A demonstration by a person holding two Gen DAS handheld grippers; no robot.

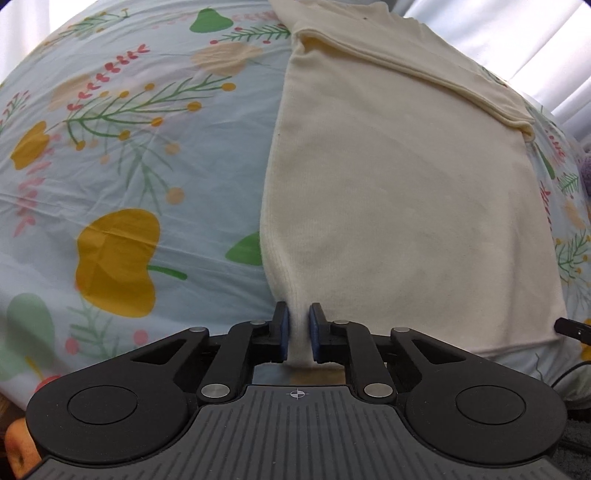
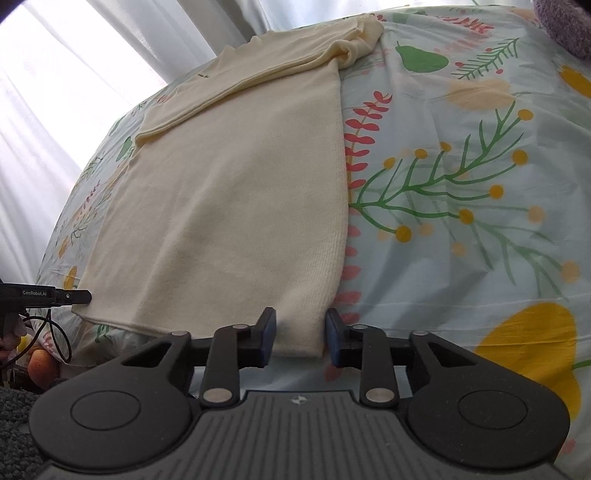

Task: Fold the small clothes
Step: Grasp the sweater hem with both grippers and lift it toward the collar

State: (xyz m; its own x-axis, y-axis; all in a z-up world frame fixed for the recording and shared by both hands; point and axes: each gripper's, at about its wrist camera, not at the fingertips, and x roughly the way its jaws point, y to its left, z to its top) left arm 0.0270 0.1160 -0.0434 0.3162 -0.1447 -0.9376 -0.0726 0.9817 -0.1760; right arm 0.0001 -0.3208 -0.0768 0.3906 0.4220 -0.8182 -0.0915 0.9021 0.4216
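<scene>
Cream knit garment (image 1: 406,206), one item, lying flat on a bed sheet (image 1: 147,166) printed with pears, yellow fruit and sprigs on pale blue; sleeves folded across the far end, body smooth, near hem toward the cameras. Left gripper (image 1: 299,332): blue-padded fingers (image 1: 284,332) clenched on the garment's near left corner, cloth pinched between them. Right gripper (image 2: 301,338): fingers (image 2: 267,338) set either side of the near right corner, cloth filling the gap between the pads, grasped. Each gripper's tip shows at the edge of the other's view, at opposite ends of the hem. White curtains (image 2: 55,110) hang beyond the bed. A purple fuzzy object (image 2: 565,29) lies at the far right of the sheet; what it is cannot be told.
</scene>
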